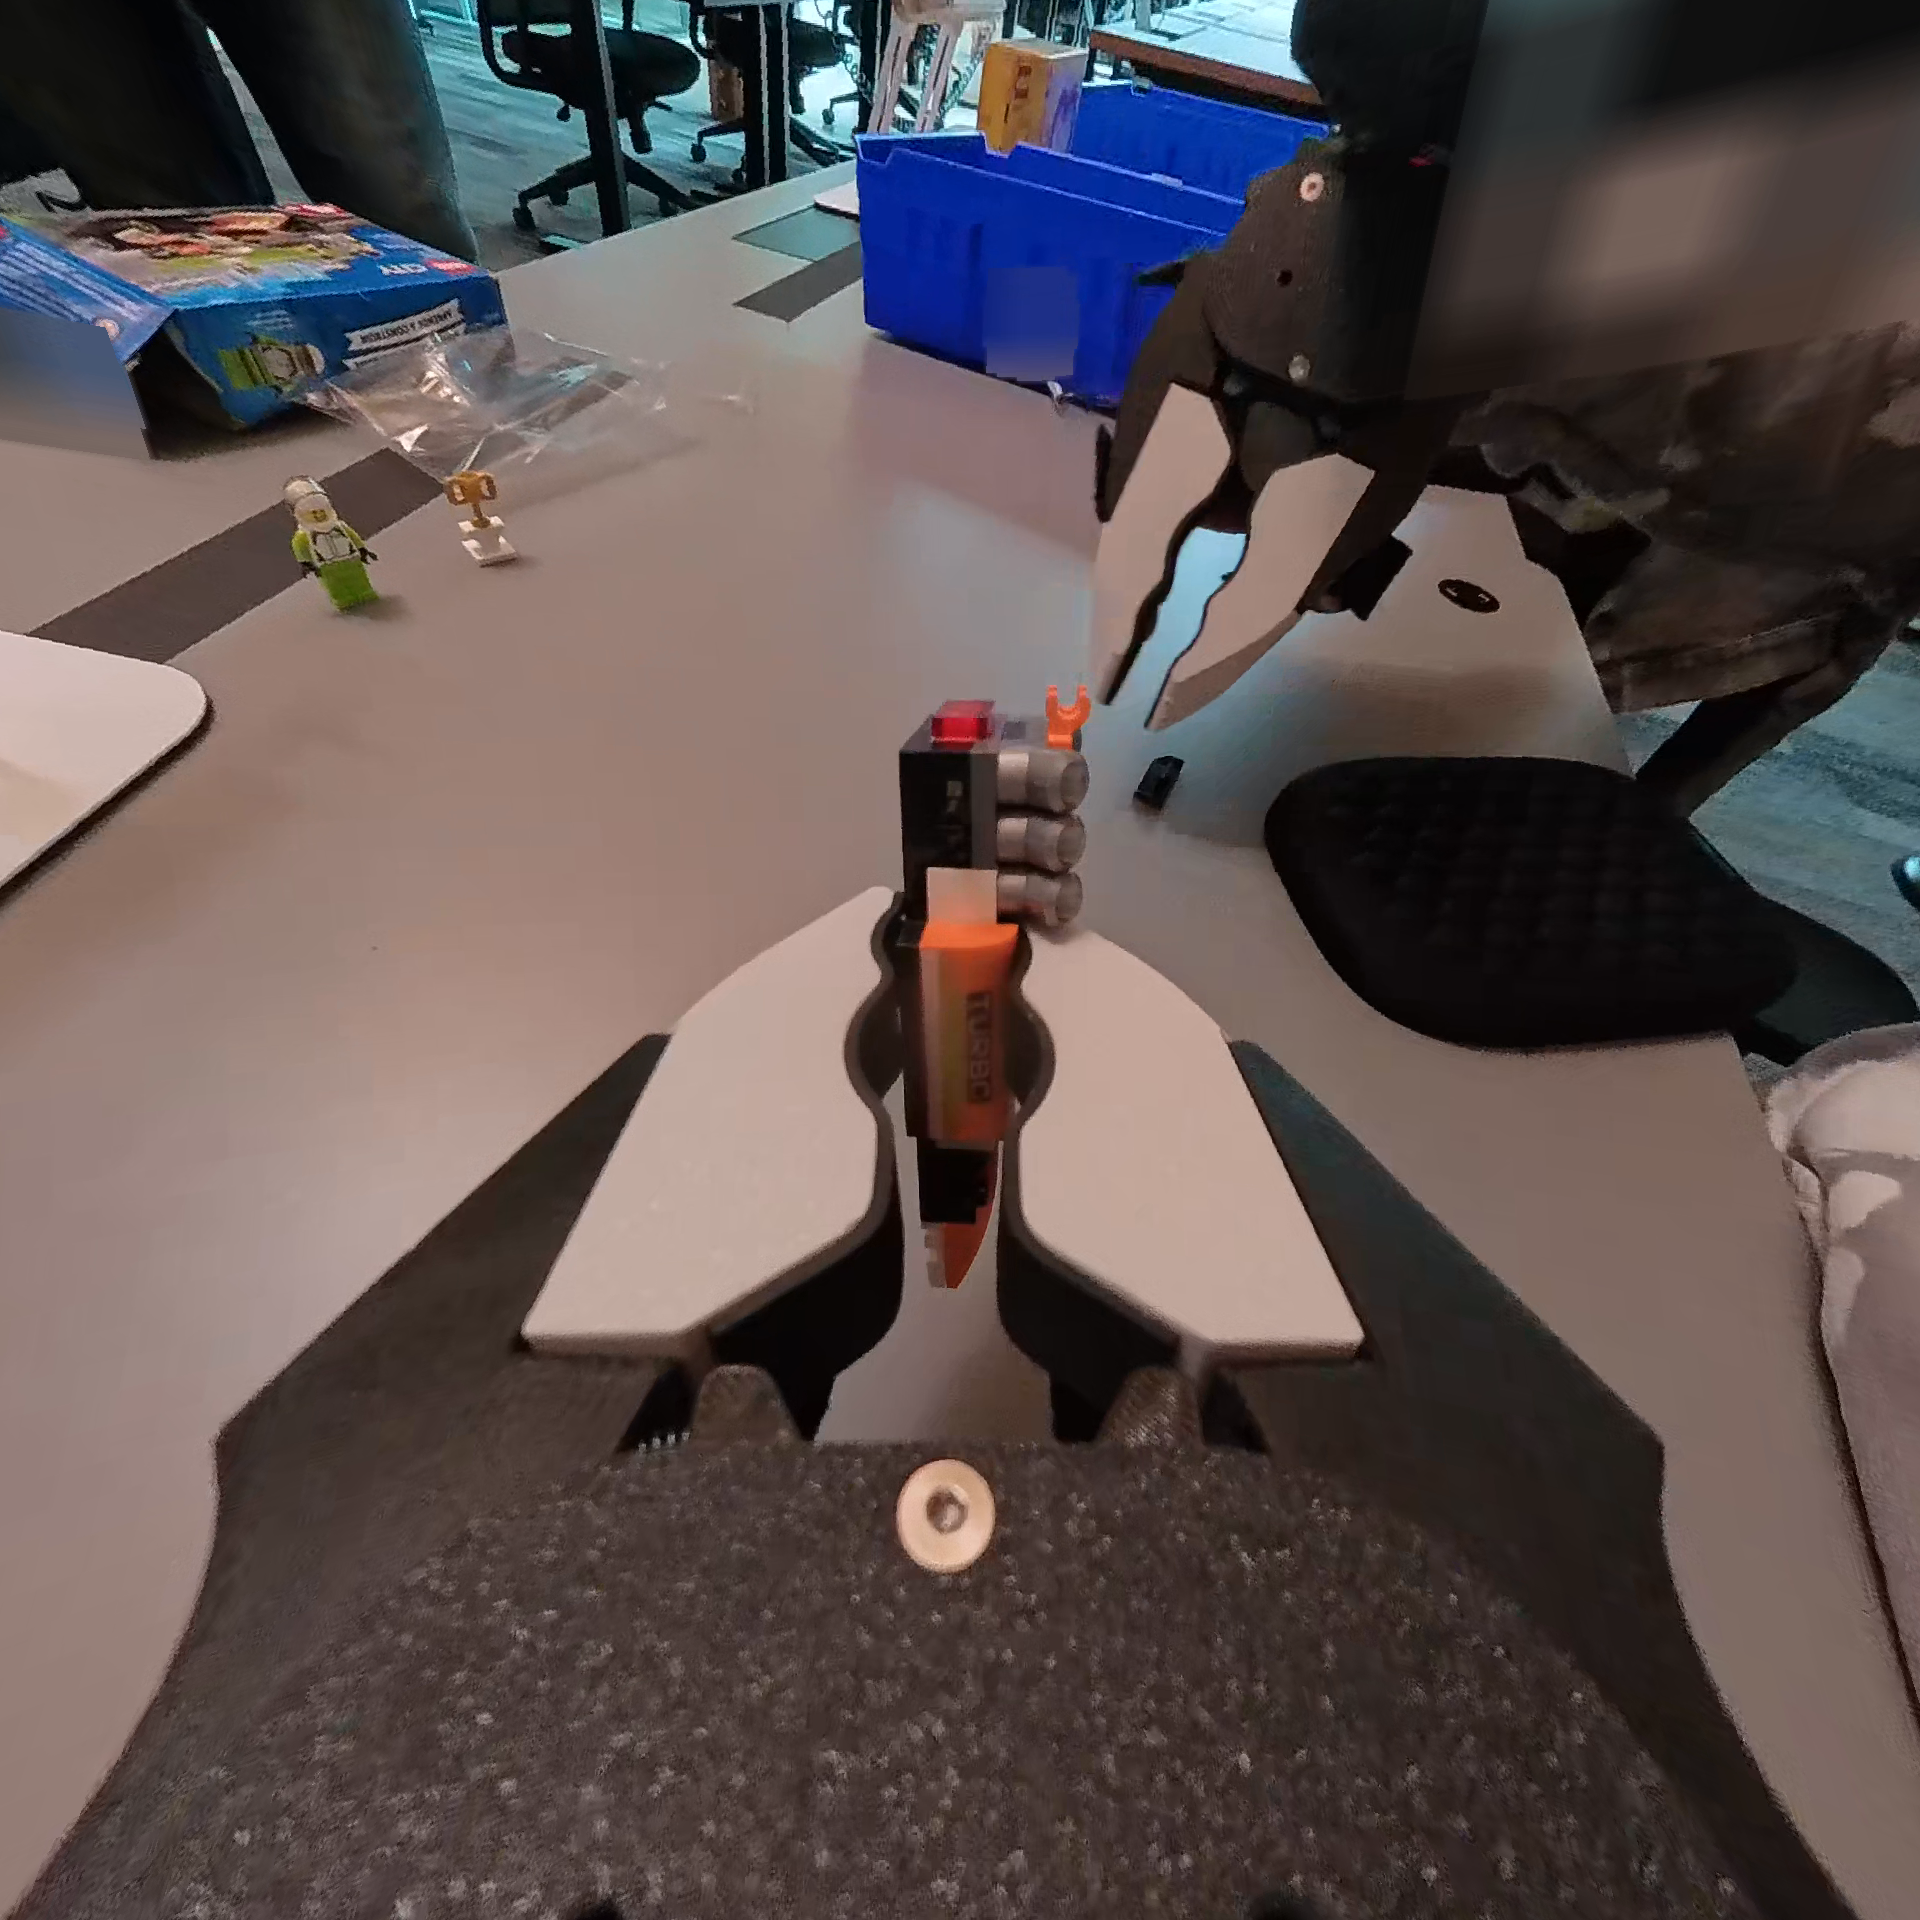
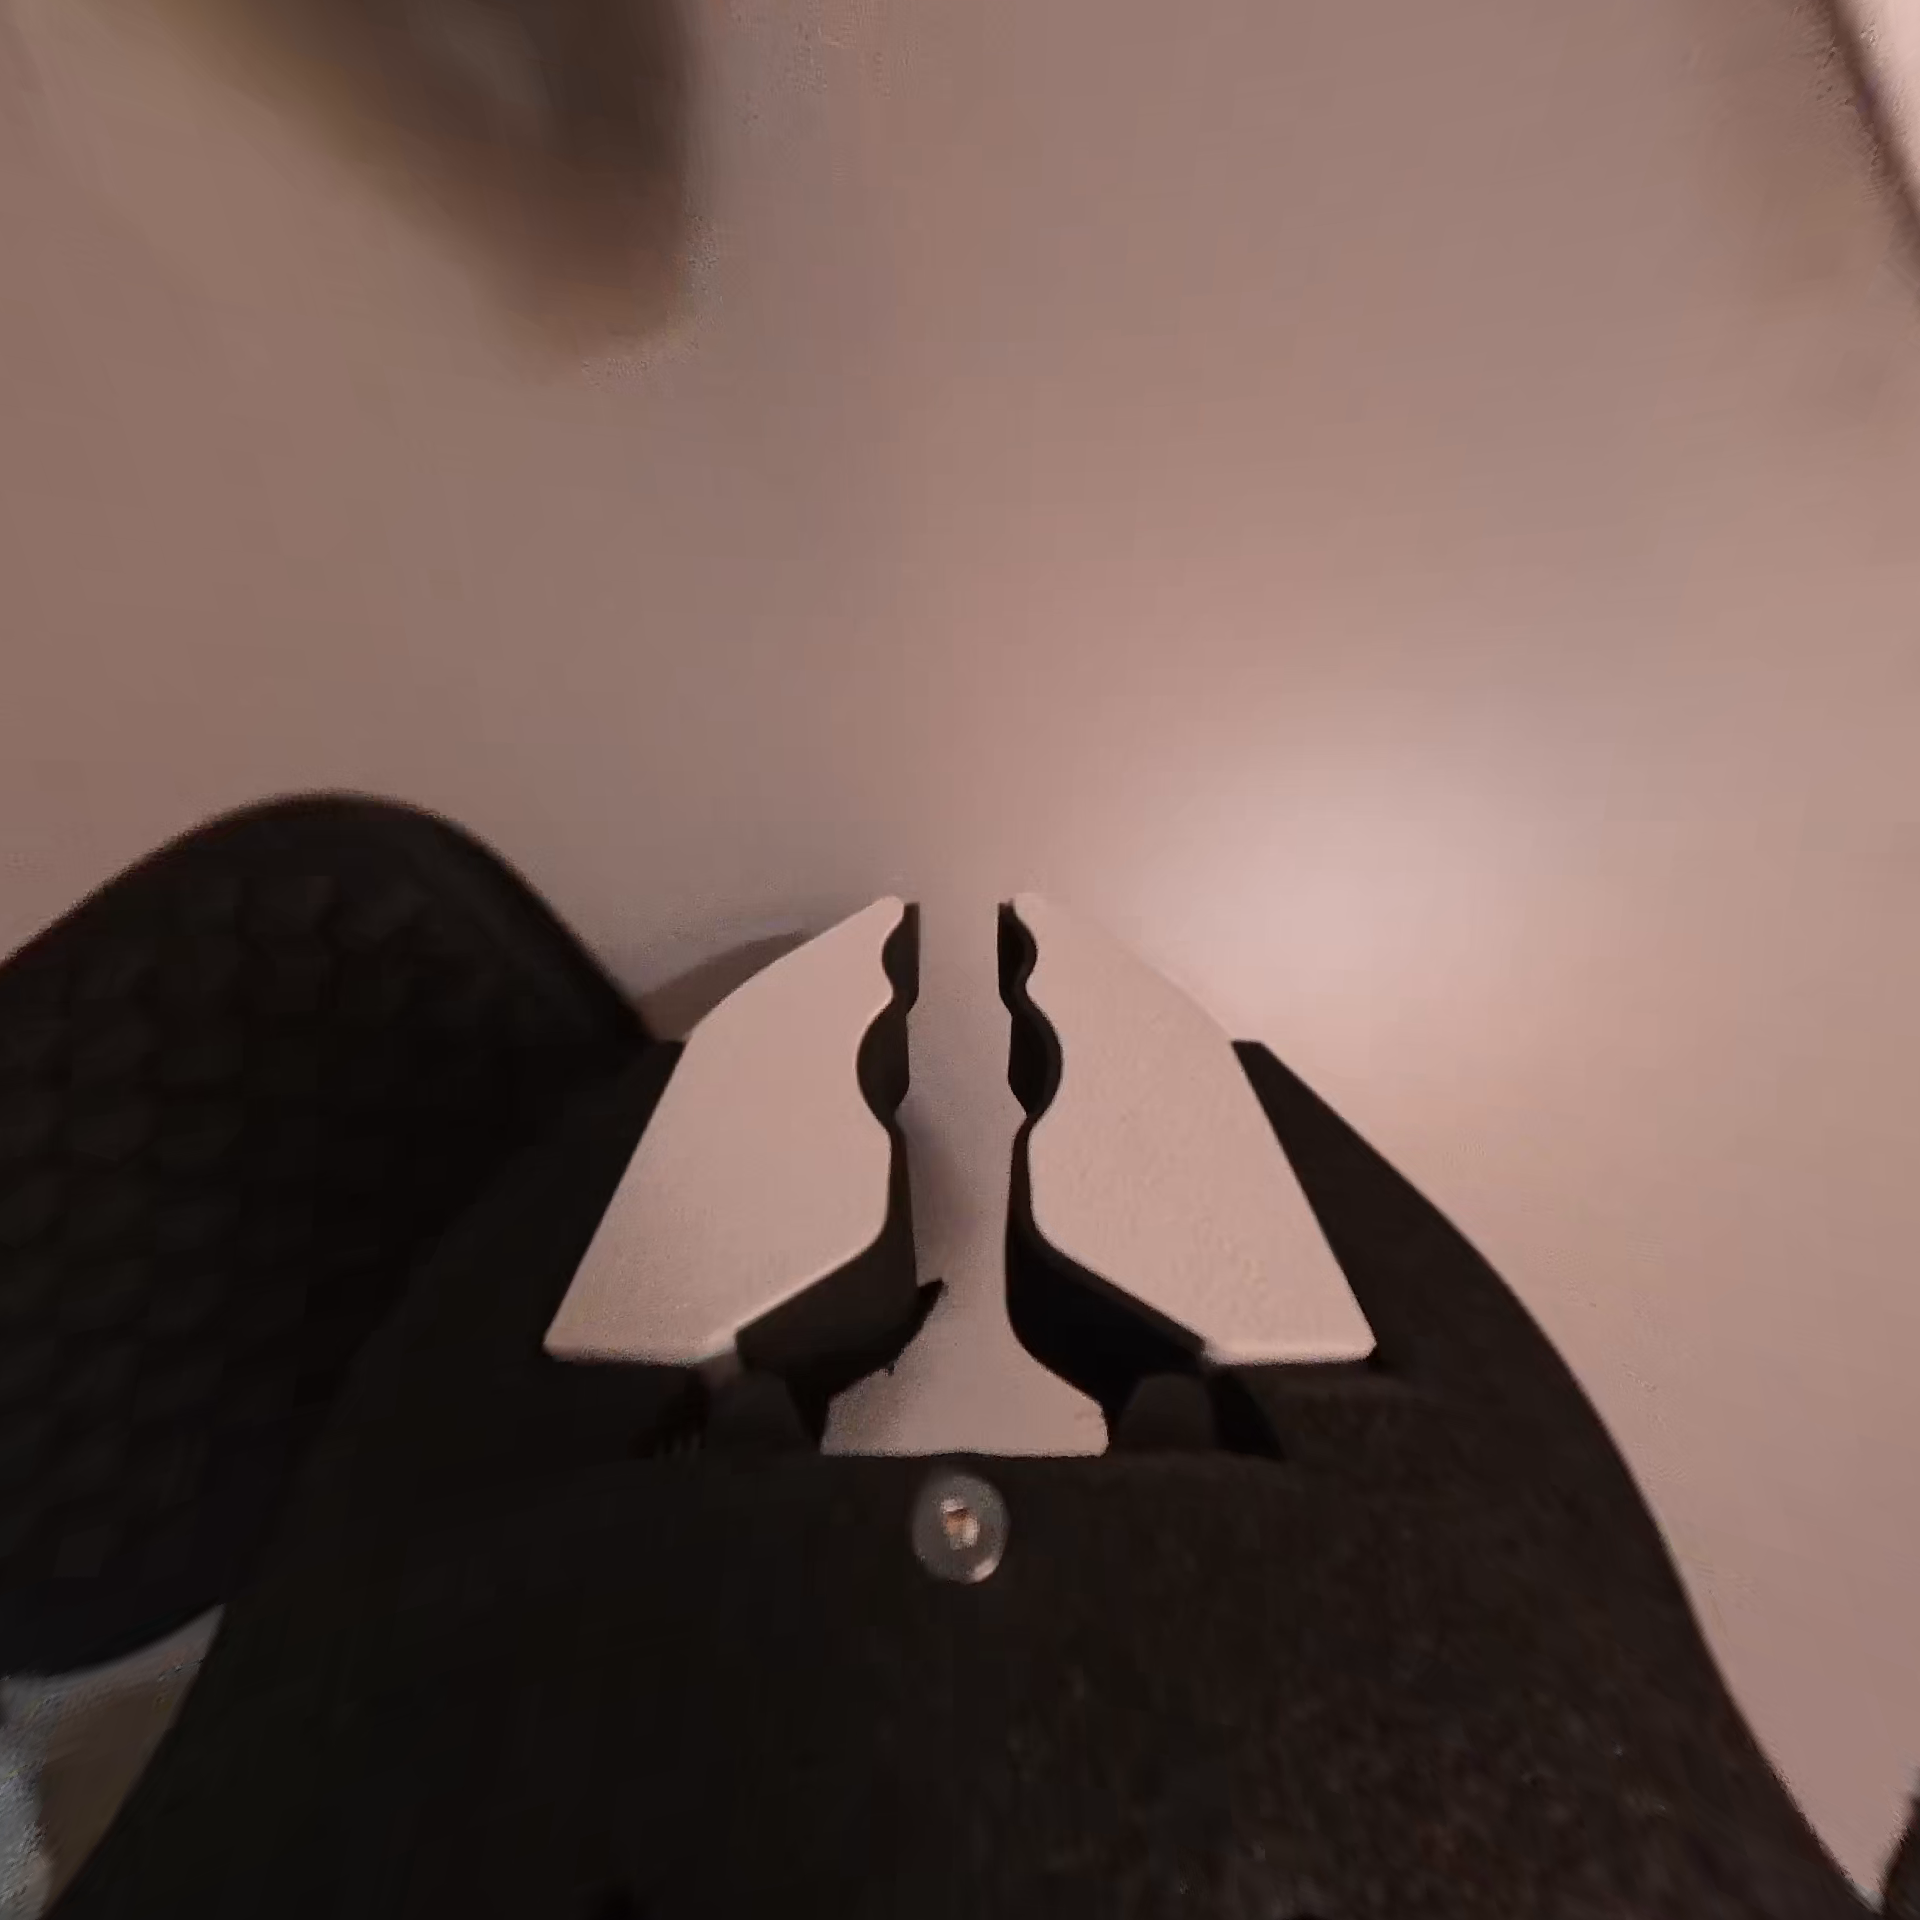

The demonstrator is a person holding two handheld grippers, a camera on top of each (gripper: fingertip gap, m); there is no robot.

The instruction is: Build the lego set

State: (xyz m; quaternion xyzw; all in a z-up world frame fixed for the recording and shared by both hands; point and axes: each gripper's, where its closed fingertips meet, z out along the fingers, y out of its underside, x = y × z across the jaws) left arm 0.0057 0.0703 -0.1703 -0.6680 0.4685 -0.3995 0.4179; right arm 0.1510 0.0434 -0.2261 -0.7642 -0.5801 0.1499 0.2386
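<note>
On my left wrist view I see a grey bench (image 1: pixel 644 831) in an office with chairs behind, and my left hand-held gripper (image 1: pixel 951 925) is clamped on the model (image 1: pixel 971 935), an orange, black and grey build standing up between its fingers, with the right hand-held gripper (image 1: pixel 1138 707) hovering just beyond its top, a small black piece (image 1: pixel 1156 781) lying beside it, and a minifigure (image 1: pixel 332 551), trophy (image 1: pixel 480 520), bag (image 1: pixel 509 400), box (image 1: pixel 239 301) and blue bin (image 1: pixel 1039 239) farther off. On my right wrist view the right hand-held gripper (image 2: pixel 958 914) is narrowly parted and holds nothing over bare bench (image 2: pixel 1039 520), a black seat (image 2: pixel 260 1091) at its left; the top corner is blurred.
</note>
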